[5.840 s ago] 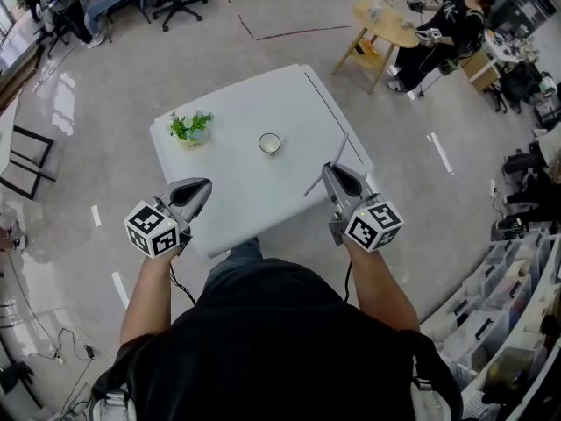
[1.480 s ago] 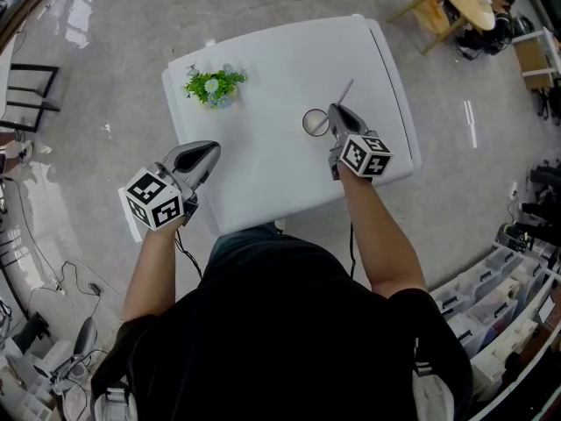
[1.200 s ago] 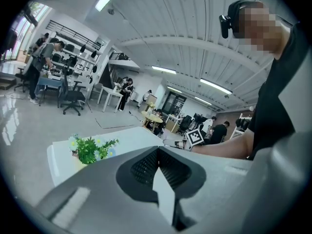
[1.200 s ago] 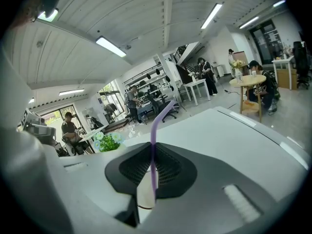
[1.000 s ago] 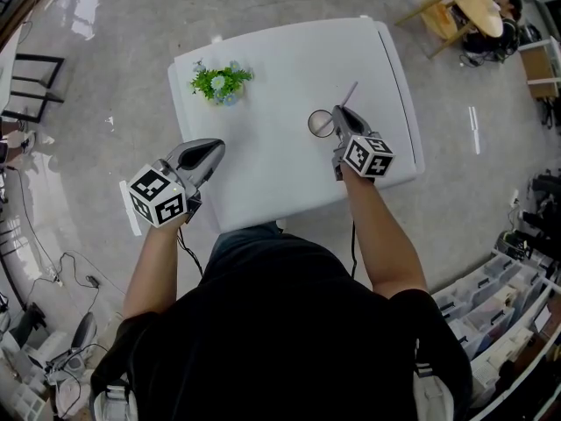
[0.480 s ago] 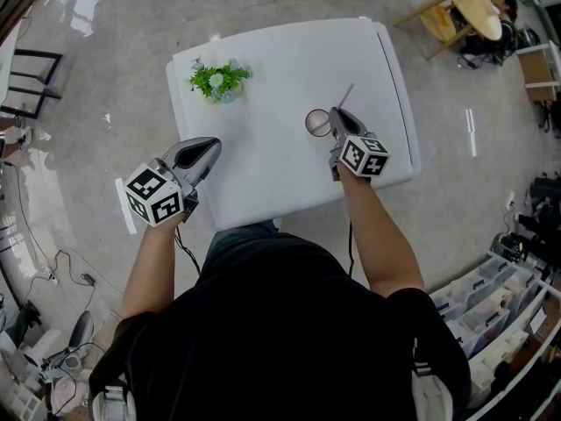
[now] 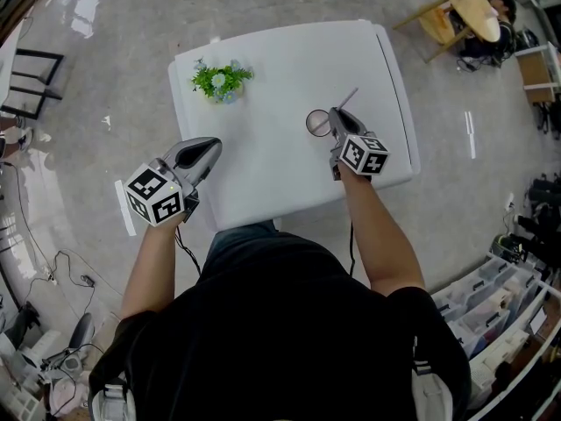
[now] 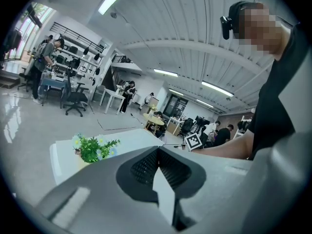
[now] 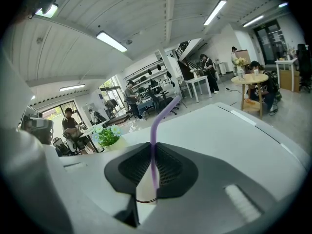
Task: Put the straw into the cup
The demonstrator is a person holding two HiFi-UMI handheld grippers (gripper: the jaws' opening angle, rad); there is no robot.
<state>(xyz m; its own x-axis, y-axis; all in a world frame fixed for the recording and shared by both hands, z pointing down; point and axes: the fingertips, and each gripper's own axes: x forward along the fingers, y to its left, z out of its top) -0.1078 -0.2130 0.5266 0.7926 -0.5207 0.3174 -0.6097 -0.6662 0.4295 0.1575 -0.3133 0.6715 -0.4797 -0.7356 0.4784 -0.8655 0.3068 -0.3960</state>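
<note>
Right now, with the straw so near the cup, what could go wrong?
1. The right gripper pinches the thin straw with its lower end hidden from the head view, so it may miss the small mouth of the cup.
2. The gripper sits right beside the cup and could tip it over.

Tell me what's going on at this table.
A person holds a gripper in each hand over a white table. The right gripper is shut on a purple straw, beside the cup; its lower end seems to be at the cup's mouth. The left gripper hangs shut and empty near the front edge.
</note>
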